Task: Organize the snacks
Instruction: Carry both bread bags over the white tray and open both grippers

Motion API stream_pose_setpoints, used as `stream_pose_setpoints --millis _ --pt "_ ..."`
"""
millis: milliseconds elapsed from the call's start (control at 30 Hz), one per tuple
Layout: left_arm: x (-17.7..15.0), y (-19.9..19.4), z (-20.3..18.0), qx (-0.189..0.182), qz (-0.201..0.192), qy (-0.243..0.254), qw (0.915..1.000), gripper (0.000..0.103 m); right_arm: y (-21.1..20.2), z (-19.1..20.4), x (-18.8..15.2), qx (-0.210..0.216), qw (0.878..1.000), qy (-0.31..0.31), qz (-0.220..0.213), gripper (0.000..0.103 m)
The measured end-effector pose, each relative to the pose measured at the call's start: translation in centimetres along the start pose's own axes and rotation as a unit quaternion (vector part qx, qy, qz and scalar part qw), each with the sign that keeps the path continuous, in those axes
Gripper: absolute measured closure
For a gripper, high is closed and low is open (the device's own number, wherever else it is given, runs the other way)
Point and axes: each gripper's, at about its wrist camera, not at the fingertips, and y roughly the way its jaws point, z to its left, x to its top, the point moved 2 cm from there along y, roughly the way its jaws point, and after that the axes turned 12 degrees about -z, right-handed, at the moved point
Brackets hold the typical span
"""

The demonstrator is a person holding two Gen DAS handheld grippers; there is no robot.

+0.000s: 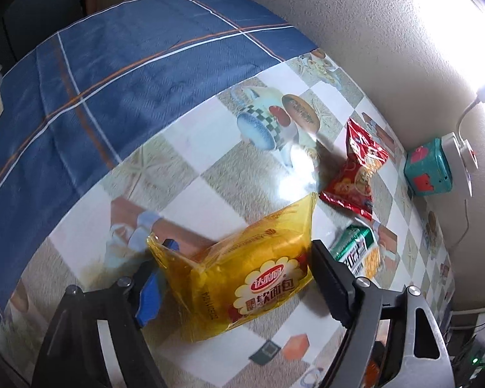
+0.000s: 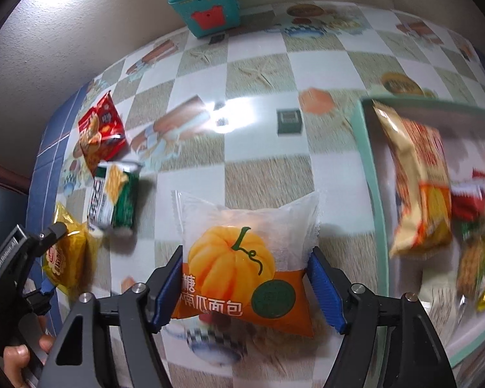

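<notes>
Left claw [image 1: 232, 278] tilted down, clamped on yellow bread pack [image 1: 242, 271]; right claw [image 2: 245, 287] clamped on pumpkin bread pack [image 2: 245, 258]

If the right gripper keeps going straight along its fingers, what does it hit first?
The right gripper already has the pumpkin bread packet between its fingers, so that packet meets the checked tablecloth first. The snack tray sits off to the side, likely clear.

Harsh lamp [image 1: 484, 93] glare on the glossy tablecloth [image 1: 294, 174] — fisheye-bent edges; motion blur over the tray [image 2: 368, 148].
</notes>
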Motion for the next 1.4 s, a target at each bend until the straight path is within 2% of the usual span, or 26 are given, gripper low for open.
stream_pose_setpoints --millis 133,367,533,833,1100,1400 --pt "-0.8 -1.1 0.0 -0.01 0.004 -0.004 0.9999 0.022 -1.1 -0.8 -1.9 0.012 1.0 0.013 0.001 0.028" --pt "-1.4 -4.3 0.1 -0.012 -0.016 0.0 0.9998 0.022 -3.8 -1.5 -4.0 0.025 0.999 0.021 -0.019 0.028" --pt "-1.7 -7.1 -0.2 -0.012 -0.04 0.01 0.9991 0.022 -6.2 -1.1 -3.7 0.025 0.998 0.014 -0.052 0.028" --pt "-1.5 -10.8 -1.4 -0.042 -0.07 0.017 0.9965 0.022 -9.6 -1.9 -2.1 0.026 0.994 0.022 -0.099 0.028" --pt "-0.9 -12.9 -1.2 -0.039 -0.097 0.004 0.9946 0.022 -12.0 -3.8 -0.4 0.007 0.99 0.015 -0.138 0.028" --pt "-1.6 -14.8 -4.0 -0.048 -0.117 0.031 0.9915 0.022 -13.6 -6.9 1.0 0.0 0.987 0.031 -0.16 0.028"
